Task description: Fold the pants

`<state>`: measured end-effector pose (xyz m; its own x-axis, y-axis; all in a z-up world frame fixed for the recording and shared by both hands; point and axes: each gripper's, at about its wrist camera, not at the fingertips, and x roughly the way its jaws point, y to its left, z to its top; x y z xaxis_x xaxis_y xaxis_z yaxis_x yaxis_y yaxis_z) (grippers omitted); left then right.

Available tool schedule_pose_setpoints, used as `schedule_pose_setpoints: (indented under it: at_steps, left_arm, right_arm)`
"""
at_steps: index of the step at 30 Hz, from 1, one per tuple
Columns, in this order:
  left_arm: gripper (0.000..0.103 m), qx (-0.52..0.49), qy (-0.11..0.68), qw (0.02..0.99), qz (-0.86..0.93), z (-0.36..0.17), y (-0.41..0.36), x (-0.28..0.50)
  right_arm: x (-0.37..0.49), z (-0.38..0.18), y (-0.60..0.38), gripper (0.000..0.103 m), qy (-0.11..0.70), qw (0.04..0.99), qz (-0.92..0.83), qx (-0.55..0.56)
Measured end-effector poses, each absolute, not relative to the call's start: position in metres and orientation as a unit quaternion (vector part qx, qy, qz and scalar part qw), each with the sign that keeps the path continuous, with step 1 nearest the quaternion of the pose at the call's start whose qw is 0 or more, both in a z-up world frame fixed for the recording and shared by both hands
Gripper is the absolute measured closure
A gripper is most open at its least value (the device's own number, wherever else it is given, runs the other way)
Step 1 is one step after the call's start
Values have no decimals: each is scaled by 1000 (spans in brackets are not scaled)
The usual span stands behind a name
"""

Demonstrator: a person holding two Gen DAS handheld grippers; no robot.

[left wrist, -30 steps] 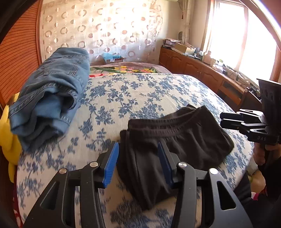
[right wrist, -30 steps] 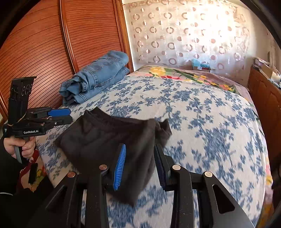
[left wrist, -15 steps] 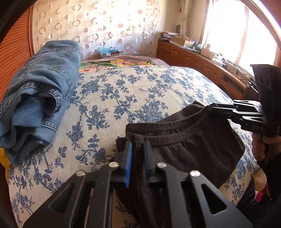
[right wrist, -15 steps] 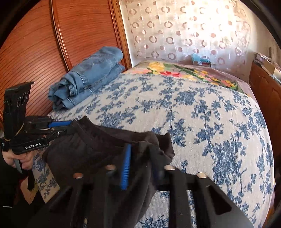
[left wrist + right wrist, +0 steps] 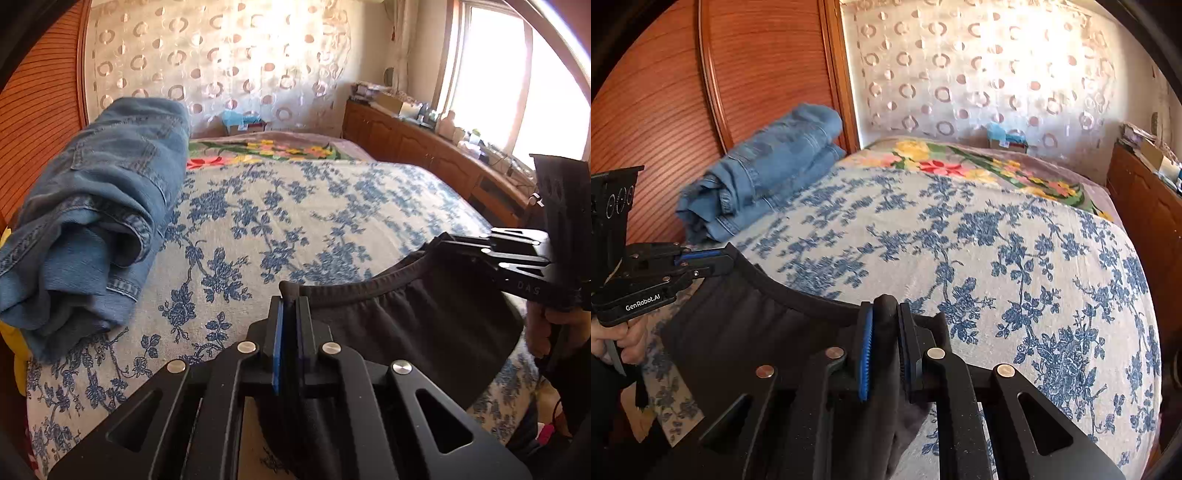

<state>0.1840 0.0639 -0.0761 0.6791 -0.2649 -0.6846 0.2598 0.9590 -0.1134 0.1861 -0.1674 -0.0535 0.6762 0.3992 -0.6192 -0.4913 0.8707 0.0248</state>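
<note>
Presently the soft black pants, with a gathered elastic waistband, are pinched at one corner by the left gripper and at the other by the right gripper. Stretched between them, the waistband runs side to side above the floral bed.

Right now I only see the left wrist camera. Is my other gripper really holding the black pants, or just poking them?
Observer: It is really holding them. In the right wrist view, the right gripper is shut on the black pants, with a thick bunch squeezed between its fingers.
Operator: Does any bit stick out past it?
Observer: Yes, a small corner of the pants pokes out on the far side of those fingers, over the bedspread.
Operator: And my left gripper, from over there?
Observer: The left gripper is pinching the waistband's other end, at the bed's edge.
</note>
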Motion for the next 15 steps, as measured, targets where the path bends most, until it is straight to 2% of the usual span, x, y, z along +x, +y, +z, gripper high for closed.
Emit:
schedule_pose_setpoints:
  at_steps: [1, 3, 6, 7, 9, 10, 11, 15]
  left_arm:
    - [96, -4, 378, 914, -145, -78, 64, 185]
    - [95, -9, 384, 912, -147, -81, 65, 186]
    - [85, -10, 391, 909, -144, -82, 66, 186]
    - [78, -7, 391, 909, -141, -82, 66, 185]
    - [70, -3, 391, 910, -139, -81, 67, 184]
    - [60, -4, 390, 910, -139, -80, 68, 183]
    - [55, -7, 389, 910, -140, -80, 68, 182]
    - [54, -13, 391, 909, -144, -81, 70, 178]
  right_arm:
    - [187, -54, -167, 89, 322, 912, 243, -70]
    - [187, -54, -169, 80, 323, 913, 241, -64]
    - [182, -52, -174, 71, 318, 917, 233, -63]
    - [181, -51, -176, 69, 317, 917, 233, -63]
    - [177, -52, -180, 60, 317, 918, 227, -66]
    - [175, -53, -181, 59, 318, 919, 226, -66]
    - [174, -54, -182, 59, 319, 918, 227, -65]
    - [173, -61, -185, 56, 332, 913, 226, -67]
